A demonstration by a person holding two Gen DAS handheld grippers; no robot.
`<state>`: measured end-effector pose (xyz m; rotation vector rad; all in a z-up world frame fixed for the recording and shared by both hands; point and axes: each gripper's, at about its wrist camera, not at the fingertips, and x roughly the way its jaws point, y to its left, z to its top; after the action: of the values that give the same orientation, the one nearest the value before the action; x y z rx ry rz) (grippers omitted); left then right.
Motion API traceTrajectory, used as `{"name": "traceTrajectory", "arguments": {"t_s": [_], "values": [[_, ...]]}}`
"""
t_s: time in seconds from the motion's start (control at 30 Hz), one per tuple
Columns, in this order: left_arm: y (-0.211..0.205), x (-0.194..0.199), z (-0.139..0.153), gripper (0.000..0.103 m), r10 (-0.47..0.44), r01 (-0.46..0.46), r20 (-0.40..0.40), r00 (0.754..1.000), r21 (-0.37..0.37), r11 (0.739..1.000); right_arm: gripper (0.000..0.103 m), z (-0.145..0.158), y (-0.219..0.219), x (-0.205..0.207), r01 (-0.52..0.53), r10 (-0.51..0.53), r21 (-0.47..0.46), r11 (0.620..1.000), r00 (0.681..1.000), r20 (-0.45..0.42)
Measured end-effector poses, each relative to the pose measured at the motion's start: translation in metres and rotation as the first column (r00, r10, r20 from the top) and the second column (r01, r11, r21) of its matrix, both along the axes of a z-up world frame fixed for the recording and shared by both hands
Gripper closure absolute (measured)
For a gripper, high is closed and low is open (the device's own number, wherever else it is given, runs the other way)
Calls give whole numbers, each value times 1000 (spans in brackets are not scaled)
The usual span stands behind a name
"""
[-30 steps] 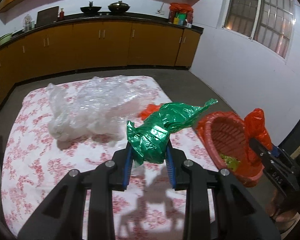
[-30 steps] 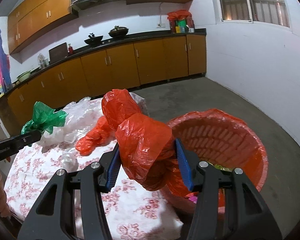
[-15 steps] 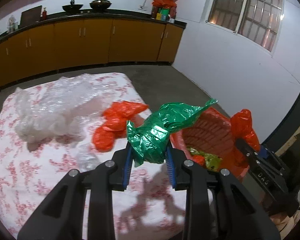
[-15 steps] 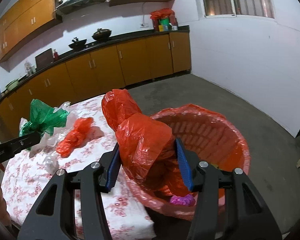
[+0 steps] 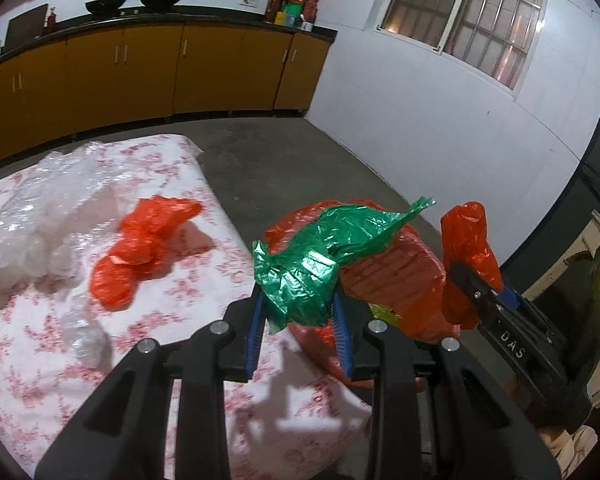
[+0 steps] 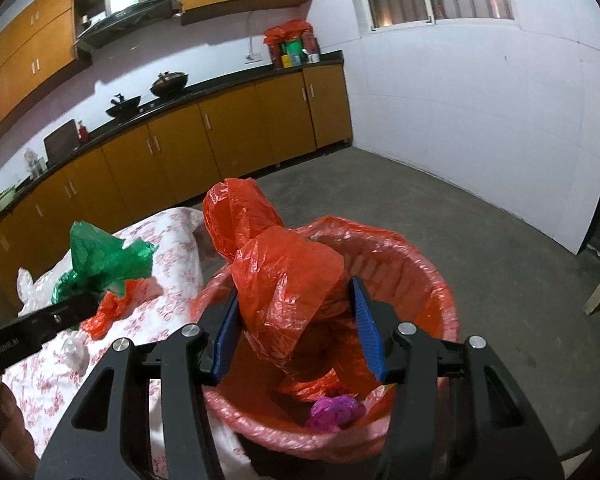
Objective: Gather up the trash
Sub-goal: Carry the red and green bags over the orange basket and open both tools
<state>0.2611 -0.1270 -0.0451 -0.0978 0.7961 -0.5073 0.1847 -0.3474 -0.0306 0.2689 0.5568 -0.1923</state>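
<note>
- Left gripper [image 5: 300, 320] is clamped on a crumpled green plastic bag [image 5: 320, 264], blue pads squeezing it from both sides. It's held up around the near edge of the table, with the bag's tail pointing toward the basket.
- Right gripper [image 6: 296, 328] is pinching a big orange plastic bag [image 6: 284, 280], right over the open mouth of the red trash basket [image 6: 428, 280]. The bag's lower end hangs down inside the rim.
- The basket sits on the concrete floor just beside the table corner. There's a purple wad [image 6: 336, 410] at the bottom, and something yellow-green [image 5: 382, 314] too, though it's too hidden to say what.
- Still on the floral tablecloth [image 5: 40, 360]: another orange bag [image 5: 140, 248] lying flat, a heap of clear plastic wrap [image 5: 32, 216] beside it, and a small clear scrap [image 5: 84, 336] closer to the near edge.
- Background is yellow-brown kitchen cabinets [image 6: 220, 136] with a couple of woks [image 6: 168, 82] on the counter.
</note>
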Motion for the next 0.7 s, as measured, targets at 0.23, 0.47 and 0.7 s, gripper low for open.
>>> {"name": "traceTrajectory", "arguments": {"t_s": [0.23,0.47,0.7], "values": [[-31,12,-10,73,-50,49,-21,999,-16,999,51,-2,-16,5,31,-31,27,999,999,8],[-58,22,-20,72,-97,96,-46,994,-17,995,51,4,-32,11,63,-65,65,996,997,37],[-70,28,-39,54,-112,112,-94,989,-5,994,35,2,-43,13,78,-84,101,992,995,55]]}}
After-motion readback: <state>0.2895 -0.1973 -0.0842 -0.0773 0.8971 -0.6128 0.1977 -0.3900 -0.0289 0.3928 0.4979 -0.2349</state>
